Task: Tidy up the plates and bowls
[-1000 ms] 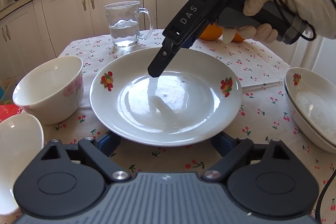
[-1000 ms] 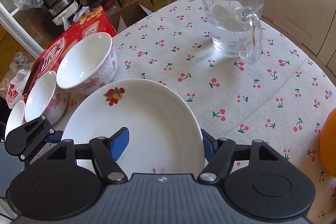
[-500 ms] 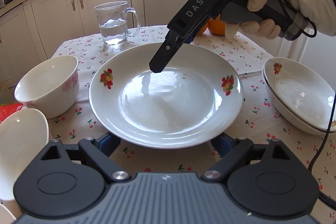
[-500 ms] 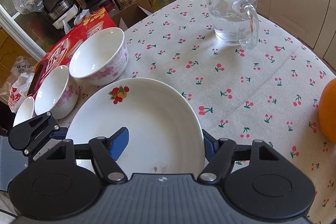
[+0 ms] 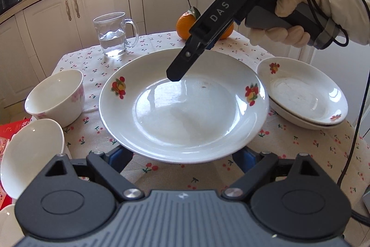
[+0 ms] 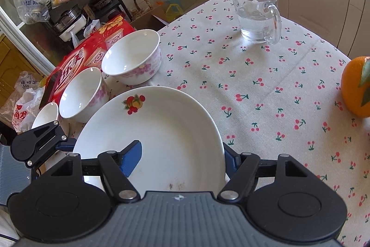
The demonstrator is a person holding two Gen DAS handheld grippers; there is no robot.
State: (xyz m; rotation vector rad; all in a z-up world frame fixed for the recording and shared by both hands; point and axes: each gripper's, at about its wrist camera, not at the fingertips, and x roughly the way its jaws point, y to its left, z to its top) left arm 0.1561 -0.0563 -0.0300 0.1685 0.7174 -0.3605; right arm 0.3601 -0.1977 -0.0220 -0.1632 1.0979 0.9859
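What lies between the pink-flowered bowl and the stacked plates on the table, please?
In the left wrist view, the large fruit-patterned plate lies between the bowl and the stacked plates.

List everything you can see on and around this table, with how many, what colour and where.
fruit-print plate: 1, white, centre, between both tongs
stacked plates: 2, white, to the right of it on the table
bowls: 3, white with pink flowers, in a row along the left table edge
glass mug: 1, clear, part full of water, far side
orange: 1, with a leaf, far right
tablecloth: 1, cream with cherry print
red box: 1, beyond the bowls
left tongs: black and blue, fingers spread at the plate's near rim
right tongs: black and blue, one finger over the plate
gloved hand: 1, white, holding the right tongs
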